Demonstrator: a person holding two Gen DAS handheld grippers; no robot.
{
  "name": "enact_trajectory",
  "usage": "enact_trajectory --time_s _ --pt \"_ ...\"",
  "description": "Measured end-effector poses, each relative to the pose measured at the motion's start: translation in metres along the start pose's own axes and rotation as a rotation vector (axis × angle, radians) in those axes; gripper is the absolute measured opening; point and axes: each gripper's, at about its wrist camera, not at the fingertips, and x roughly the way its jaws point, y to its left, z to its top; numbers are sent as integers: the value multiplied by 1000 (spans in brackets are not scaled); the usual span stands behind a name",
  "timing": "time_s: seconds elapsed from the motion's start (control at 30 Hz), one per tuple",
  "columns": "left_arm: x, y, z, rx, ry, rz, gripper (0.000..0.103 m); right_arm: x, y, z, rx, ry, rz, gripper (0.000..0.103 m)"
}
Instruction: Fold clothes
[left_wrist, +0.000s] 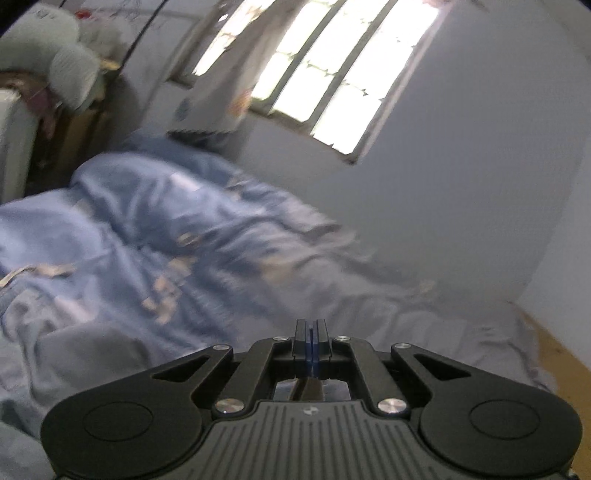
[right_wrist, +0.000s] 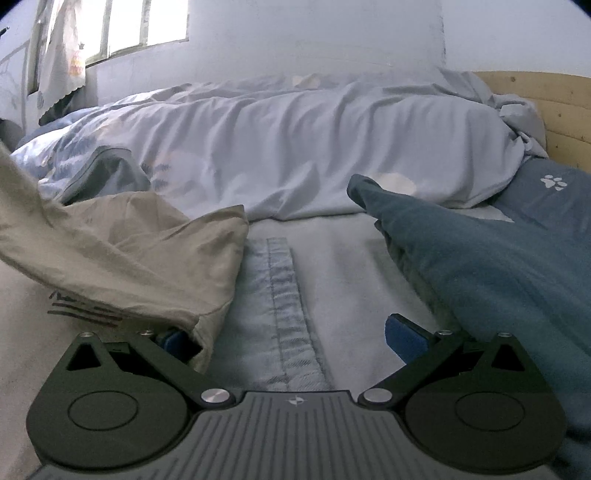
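Observation:
In the right wrist view a beige garment (right_wrist: 122, 251) lies crumpled on the bed at the left, and its left end rises out of the picture. A dark teal garment (right_wrist: 480, 266) with a white paw print (right_wrist: 554, 182) lies at the right. My right gripper (right_wrist: 290, 338) is open wide, low over a light blue cloth with a stitched hem (right_wrist: 284, 314). The beige garment's edge drapes over the left pad (right_wrist: 173, 339); the right pad (right_wrist: 406, 338) is bare. In the blurred left wrist view my left gripper (left_wrist: 312, 332) is shut, pads together, with no cloth seen between them.
A rumpled pale blue duvet (right_wrist: 295, 147) fills the far side of the bed (left_wrist: 461, 332). A wooden headboard (right_wrist: 554, 110) stands at the right. The wall has a window (left_wrist: 332, 74) with a curtain (left_wrist: 221, 85), and a shelf with a plush toy (left_wrist: 62, 70) stands at the left.

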Motion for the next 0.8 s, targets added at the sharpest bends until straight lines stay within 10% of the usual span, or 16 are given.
enact_trajectory --time_s 0.8 --pt "64 141 -96 33 256 285 2 -1 12 -2 -86 -4 -41 103"
